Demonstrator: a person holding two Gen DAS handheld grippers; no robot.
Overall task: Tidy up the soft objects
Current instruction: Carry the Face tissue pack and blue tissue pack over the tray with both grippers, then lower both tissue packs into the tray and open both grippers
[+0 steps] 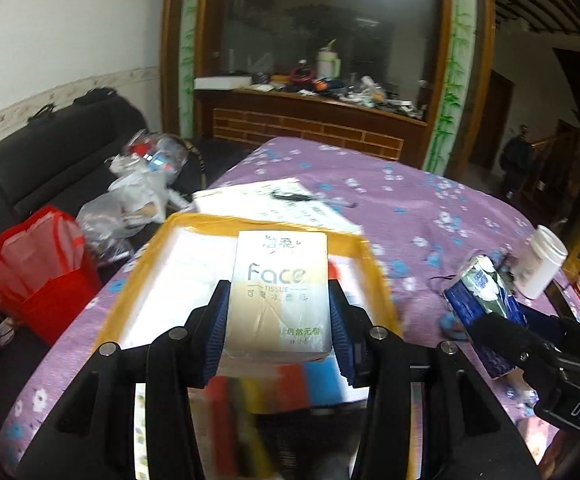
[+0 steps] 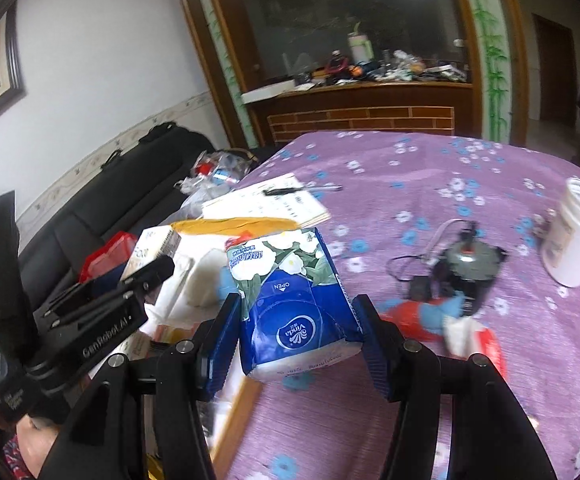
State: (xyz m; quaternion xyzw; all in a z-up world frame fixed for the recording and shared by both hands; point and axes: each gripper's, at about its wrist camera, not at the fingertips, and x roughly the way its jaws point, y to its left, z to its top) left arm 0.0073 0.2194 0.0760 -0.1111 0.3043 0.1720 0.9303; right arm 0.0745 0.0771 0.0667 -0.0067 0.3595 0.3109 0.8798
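My left gripper [image 1: 278, 320] is shut on a beige "Face" tissue pack [image 1: 280, 292] and holds it above a yellow-rimmed box [image 1: 150, 256] with white contents. My right gripper [image 2: 295, 328] is shut on a blue and white Vinda tissue pack [image 2: 290, 300], held above the purple flowered tablecloth [image 2: 429, 168] at the box's right edge. In the left wrist view the Vinda pack [image 1: 481, 300] and the right gripper's body show at the right. In the right wrist view the Face pack [image 2: 152, 250] and the left gripper's body show at the left.
A white jar [image 2: 573, 236], a dark device with a cord [image 2: 465, 272] and a red, blue and white soft item [image 2: 445, 320] lie on the cloth to the right. Papers with a pen [image 2: 274, 200] lie behind the box. A black sofa with bags [image 1: 50, 256] is left.
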